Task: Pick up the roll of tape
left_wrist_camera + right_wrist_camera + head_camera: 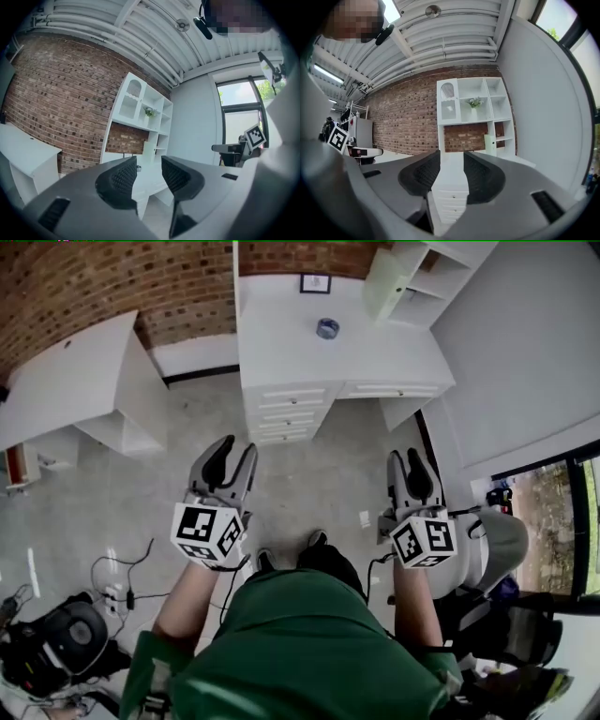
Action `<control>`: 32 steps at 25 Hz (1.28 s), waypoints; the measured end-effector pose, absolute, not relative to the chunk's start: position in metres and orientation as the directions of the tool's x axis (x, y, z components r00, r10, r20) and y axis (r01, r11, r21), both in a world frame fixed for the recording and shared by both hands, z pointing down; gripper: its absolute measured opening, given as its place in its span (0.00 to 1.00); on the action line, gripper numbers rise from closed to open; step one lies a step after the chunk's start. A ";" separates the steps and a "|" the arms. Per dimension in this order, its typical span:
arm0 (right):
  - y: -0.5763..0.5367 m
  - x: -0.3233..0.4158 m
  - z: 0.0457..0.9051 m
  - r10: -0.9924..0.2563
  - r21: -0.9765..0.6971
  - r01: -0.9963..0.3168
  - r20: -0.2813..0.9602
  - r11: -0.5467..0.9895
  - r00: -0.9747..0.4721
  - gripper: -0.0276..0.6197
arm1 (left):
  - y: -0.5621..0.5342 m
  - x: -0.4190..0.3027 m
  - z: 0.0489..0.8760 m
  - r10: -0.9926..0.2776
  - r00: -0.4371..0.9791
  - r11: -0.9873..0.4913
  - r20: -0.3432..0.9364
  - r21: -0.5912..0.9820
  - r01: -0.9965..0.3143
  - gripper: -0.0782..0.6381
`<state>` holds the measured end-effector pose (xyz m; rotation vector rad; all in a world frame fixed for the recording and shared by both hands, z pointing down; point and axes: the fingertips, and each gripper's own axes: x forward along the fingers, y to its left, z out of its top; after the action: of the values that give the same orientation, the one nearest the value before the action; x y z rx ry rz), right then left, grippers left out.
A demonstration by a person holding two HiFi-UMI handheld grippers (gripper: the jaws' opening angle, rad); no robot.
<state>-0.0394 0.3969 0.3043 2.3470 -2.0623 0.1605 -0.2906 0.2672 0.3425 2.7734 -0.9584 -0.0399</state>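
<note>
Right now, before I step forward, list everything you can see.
roll of tape: one, blue-grey, on the desk top, near the wall
desk: one, white, with drawers, ahead against the brick wall
picture frame: one, dark, at the desk's back edge
shelf unit: one, white, at the desk's right end
plant: one, green, in a shelf compartment
side table: one, white, to the left
cables: several, black, on the floor at lower left
green top: one, on the person
left gripper: one, grey, jaws apart, empty
right gripper: one, grey, jaws apart, empty
</note>
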 end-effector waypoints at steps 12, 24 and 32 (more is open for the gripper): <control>0.311 0.020 0.344 -0.995 -0.140 -0.989 0.096 -0.046 0.033 0.28 | 0.211 -0.229 0.373 -0.641 0.752 -0.736 0.154 0.154 -0.659 0.40; 0.231 0.142 0.344 -0.995 -0.179 -0.982 0.072 0.052 -0.066 0.28 | 0.147 -0.127 0.363 -0.727 0.660 -0.641 0.187 0.160 -0.751 0.40; 0.203 0.181 0.349 -0.990 -0.189 -0.977 0.081 0.102 -0.119 0.28 | 0.133 -0.092 0.365 -0.752 0.627 -0.606 0.203 0.160 -0.779 0.40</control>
<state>0.1805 0.2028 0.3494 2.1274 -2.3795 0.3144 -0.0919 0.1326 0.3646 2.6176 -1.2535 0.1679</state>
